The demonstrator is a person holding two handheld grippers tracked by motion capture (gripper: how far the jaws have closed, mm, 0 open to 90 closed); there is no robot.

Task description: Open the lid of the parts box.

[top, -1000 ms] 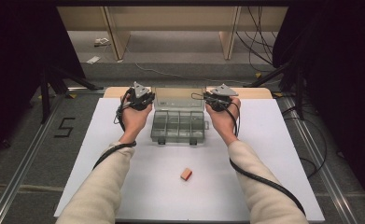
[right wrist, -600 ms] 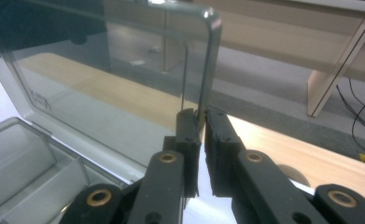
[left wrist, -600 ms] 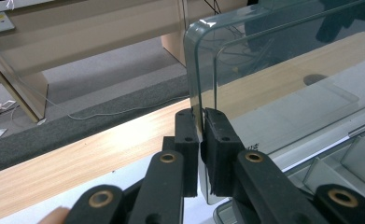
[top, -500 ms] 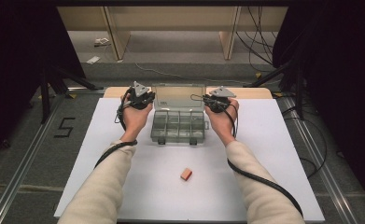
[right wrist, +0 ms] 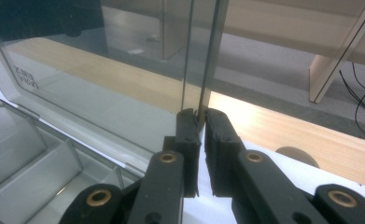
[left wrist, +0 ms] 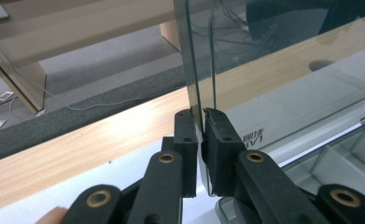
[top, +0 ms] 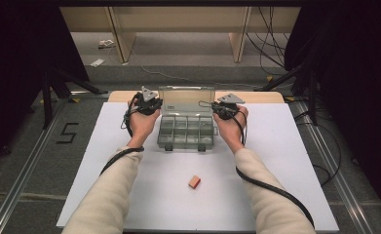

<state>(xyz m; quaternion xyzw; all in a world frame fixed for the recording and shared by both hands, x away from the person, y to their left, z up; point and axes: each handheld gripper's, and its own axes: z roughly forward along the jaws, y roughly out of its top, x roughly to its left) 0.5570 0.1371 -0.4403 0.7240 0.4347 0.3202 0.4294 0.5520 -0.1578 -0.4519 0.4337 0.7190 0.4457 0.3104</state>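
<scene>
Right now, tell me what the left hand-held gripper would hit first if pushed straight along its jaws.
The left hand-held gripper is already shut on the clear lid. Beyond it, probably the wooden table edge, then floor; depth is unclear.

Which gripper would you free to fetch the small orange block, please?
Probably the right gripper: both pinch the open lid, but the orange block lies slightly toward the right forearm's side.
</scene>
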